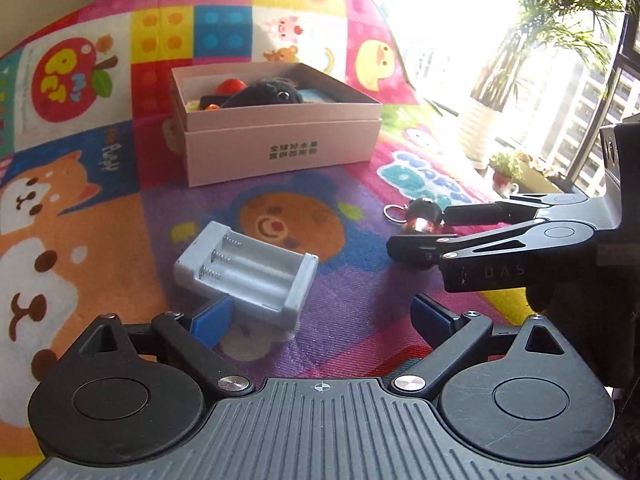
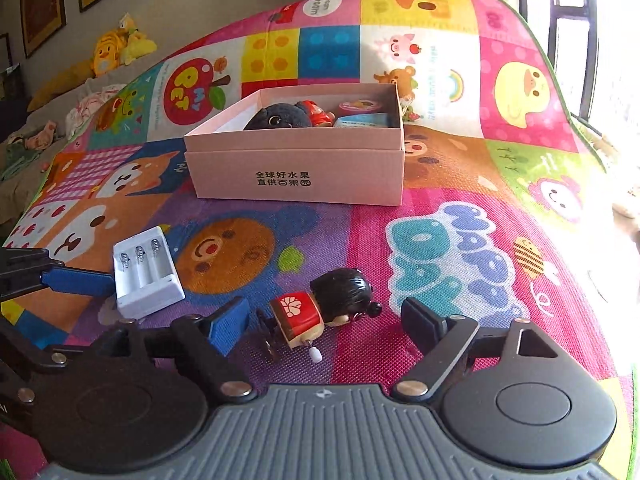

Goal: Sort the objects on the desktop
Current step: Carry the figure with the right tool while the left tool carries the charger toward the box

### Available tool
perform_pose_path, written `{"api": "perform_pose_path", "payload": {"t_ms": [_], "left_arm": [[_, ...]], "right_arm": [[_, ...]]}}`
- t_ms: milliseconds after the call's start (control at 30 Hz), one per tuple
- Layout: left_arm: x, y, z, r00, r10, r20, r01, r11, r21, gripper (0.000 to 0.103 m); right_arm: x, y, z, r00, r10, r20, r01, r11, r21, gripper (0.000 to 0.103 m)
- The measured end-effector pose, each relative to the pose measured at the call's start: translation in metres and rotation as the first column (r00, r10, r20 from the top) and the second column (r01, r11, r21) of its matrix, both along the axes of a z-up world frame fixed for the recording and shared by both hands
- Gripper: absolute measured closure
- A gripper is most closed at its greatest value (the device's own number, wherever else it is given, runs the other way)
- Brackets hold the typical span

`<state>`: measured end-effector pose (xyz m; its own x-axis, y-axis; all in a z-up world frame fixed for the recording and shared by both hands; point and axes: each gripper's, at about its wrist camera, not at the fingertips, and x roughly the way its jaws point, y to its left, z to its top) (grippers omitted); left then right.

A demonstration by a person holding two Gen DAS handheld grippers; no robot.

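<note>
A white three-slot battery holder (image 1: 248, 274) lies on the play mat, partly between the jaws of my left gripper (image 1: 320, 316), close against the left blue pad; the jaws stand wide and open. A small wind-up doll (image 2: 320, 312) with black hair and a red body lies on its side between the fingers of my right gripper (image 2: 324, 322), which is open, with gaps on both sides. The left wrist view shows the right gripper (image 1: 420, 230) reaching in from the right around the doll (image 1: 424, 216). The pink box (image 2: 300, 168) stands behind, holding a black plush (image 2: 280, 118) and other small items.
The colourful cartoon play mat (image 2: 460, 240) covers the whole surface. The pink box (image 1: 280, 148) sits mid-mat in the left view. A potted palm (image 1: 492, 92) and bright window lie off the mat's right edge. Yellow plush toys (image 2: 116, 46) rest on a sofa at far left.
</note>
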<state>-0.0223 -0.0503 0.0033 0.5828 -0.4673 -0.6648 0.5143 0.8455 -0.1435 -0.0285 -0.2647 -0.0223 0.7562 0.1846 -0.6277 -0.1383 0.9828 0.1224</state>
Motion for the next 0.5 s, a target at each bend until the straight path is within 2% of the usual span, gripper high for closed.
{"api": "perform_pose_path", "payload": {"t_ms": [67, 200, 367, 500], "left_arm": [[0.003, 0.003, 0.001, 0.999, 0.043, 0.024, -0.043, 0.999, 0.024, 0.003], [0.014, 0.007, 0.002, 0.992, 0.097, 0.085, -0.105, 0.99, 0.096, 0.003], [0.027, 0.008, 0.001, 0.992, 0.09, 0.09, -0.096, 0.993, 0.068, 0.002], [0.029, 0.003, -0.005, 0.999, 0.028, 0.024, -0.028, 1.0, 0.013, 0.002]], "right_arm": [[0.002, -0.011, 0.0, 0.999, -0.036, 0.003, 0.036, 0.997, 0.065, 0.009], [0.001, -0.026, 0.001, 0.996, -0.091, 0.009, 0.089, 0.985, 0.147, 0.003], [0.003, -0.032, 0.0, 0.992, -0.13, -0.001, 0.128, 0.975, 0.18, 0.0], [0.004, -0.037, -0.001, 0.988, -0.153, -0.009, 0.151, 0.967, 0.204, 0.0]]}}
